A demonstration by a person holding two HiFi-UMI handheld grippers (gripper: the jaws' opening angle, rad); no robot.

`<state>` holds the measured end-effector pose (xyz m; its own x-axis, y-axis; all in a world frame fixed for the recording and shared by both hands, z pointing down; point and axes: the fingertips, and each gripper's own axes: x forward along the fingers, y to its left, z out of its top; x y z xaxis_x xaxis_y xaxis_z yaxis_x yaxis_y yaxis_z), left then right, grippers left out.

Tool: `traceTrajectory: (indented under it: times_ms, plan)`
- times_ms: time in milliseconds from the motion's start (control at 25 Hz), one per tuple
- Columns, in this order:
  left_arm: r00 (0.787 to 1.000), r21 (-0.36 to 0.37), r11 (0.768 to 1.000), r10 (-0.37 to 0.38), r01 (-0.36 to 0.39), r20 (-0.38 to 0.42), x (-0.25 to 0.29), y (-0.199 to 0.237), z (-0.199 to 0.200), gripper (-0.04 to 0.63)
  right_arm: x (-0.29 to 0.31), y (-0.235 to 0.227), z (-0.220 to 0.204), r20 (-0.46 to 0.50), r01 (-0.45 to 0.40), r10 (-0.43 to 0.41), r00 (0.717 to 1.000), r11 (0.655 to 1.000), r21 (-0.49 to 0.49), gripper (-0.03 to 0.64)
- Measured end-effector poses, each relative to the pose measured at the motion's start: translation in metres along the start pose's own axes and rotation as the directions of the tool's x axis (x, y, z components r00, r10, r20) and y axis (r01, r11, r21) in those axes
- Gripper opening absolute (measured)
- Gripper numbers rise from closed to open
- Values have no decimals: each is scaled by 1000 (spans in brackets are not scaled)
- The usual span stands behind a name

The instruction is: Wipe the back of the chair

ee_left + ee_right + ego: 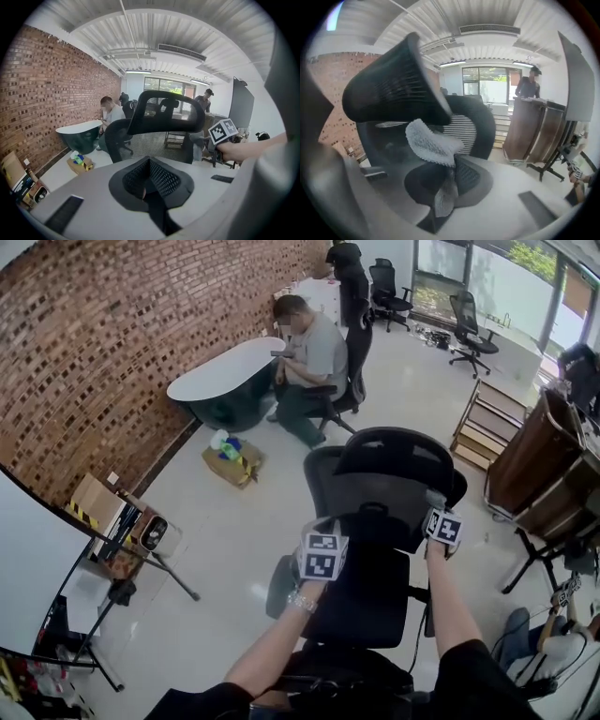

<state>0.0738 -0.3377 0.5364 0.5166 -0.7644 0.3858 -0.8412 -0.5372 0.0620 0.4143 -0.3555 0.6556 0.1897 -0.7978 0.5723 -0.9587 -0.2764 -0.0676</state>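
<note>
- Right tool [442, 526], nearer of the two, pinches a white cloth [431, 143]. The upright chair back [370, 488] stands just ahead, slightly to its left.
- Left tool [322, 556] sits lower, jaws together, empty.

Your chair [384, 484] fills the lower centre of the head view, with your left gripper [323, 545] at its left edge and your right gripper [441, 517] at its right (cloth [431, 140] between those jaws). Behind it, at upper centre, a seated person [314, 352] is beside a table [225, 376]. A box [232, 463] lies on the floor below them.
</note>
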Motion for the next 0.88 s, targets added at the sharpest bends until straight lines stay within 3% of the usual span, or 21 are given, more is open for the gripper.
traceTrajectory:
  times_ms: [120, 280, 360, 440, 600, 760, 880]
  plan:
    - [1000, 0, 1000, 10, -10, -2, 0, 3, 2, 3, -9, 96, -6, 23, -174, 175, 984, 983, -66, 28]
    - [999, 2, 999, 34, -34, 5, -7, 7, 5, 3, -13, 238, -32, -39, -423, 424, 905, 888, -181, 28]
    - [999, -2, 999, 42, -42, 12, -12, 8, 7, 5, -14, 290, -36, -64, -501, 500, 864, 838, -215, 28]
    - [999, -3, 999, 53, -52, 14, -17, 12, 7, 4, -3, 323, -43, -99, -530, 522, 847, 814, -237, 28]
    - [994, 9, 994, 107, -107, 14, -36, 31, 2, 3, 32, 336, -57, -164, -523, 497, 852, 827, -209, 28]
    - [990, -23, 990, 140, -140, 7, -49, 51, -5, 3, 56, 281, -45, -157, -398, 371, 915, 894, -206, 28]
    - [990, -27, 990, 141, -140, 3, -52, 58, -7, 3, 61, 230, -35, -130, -328, 310, 942, 932, -156, 28]
